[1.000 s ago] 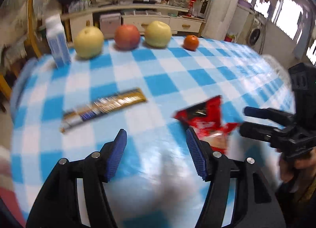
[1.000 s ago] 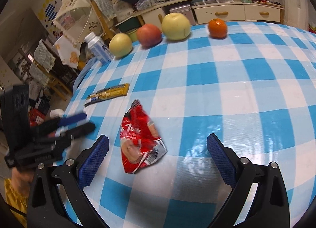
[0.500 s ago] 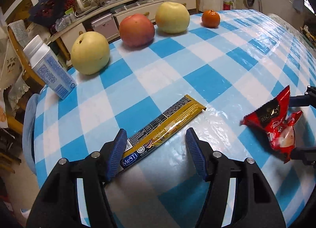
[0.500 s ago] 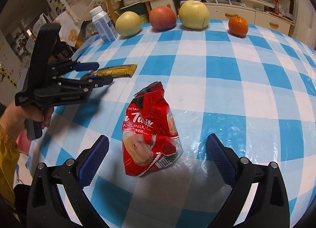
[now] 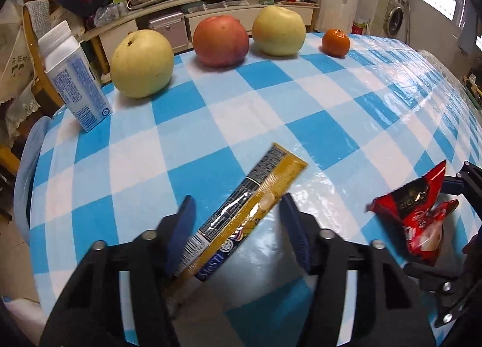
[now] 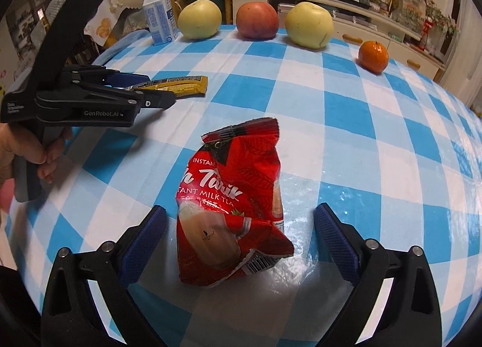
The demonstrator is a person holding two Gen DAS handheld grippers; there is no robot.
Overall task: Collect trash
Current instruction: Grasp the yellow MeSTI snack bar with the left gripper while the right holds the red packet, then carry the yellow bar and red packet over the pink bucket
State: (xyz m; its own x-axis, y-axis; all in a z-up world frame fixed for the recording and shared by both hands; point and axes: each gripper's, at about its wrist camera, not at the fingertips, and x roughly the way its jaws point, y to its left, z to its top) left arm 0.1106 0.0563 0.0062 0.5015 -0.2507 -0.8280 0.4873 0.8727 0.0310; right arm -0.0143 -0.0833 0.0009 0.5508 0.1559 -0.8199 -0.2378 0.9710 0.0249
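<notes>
- On the blue-and-white checked counter (image 6: pixel 346 112), a crumpled red milk-tea packet (image 6: pixel 232 205) lies between the right claw (image 6: pixel 241 226)'s wide, closing jaws, untouched.
- Nearby, a long gold-and-black stick sachet (image 5: pixel 244 214) lies slantwise between the left claw (image 5: pixel 238 223)'s narrower, closing jaws; contact is unclear.

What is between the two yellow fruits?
A red apple sits between the two yellow fruits, in a row; both wrist views show it.
</notes>
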